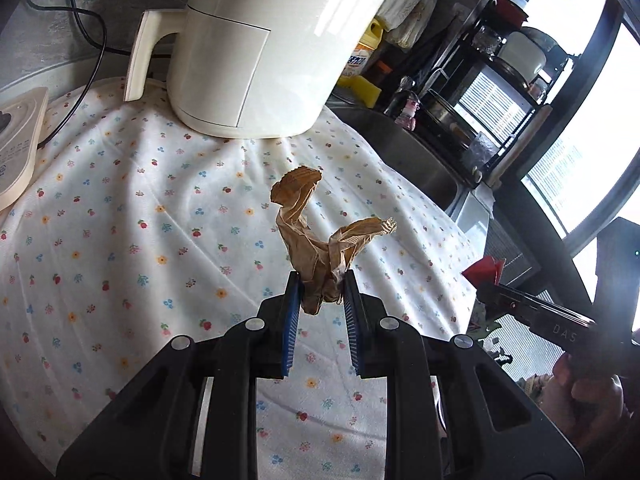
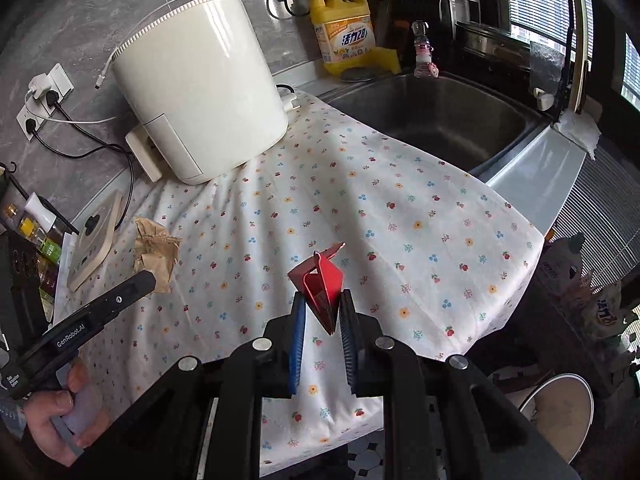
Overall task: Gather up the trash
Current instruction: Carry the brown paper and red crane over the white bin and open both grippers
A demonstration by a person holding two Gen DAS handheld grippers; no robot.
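Note:
My left gripper is shut on a crumpled brown paper bag and holds it above the flowered cloth. The same brown paper shows in the right wrist view, at the tip of the left gripper. My right gripper is shut on a folded red paper carton, held above the cloth near its front edge. The red piece also shows in the left wrist view at the right gripper's tip, past the cloth's right edge.
A white air fryer stands at the back of the cloth. A steel sink lies to the right, with a yellow detergent bottle behind it. A beige scale and bottles sit at left. A round bin stands on the floor.

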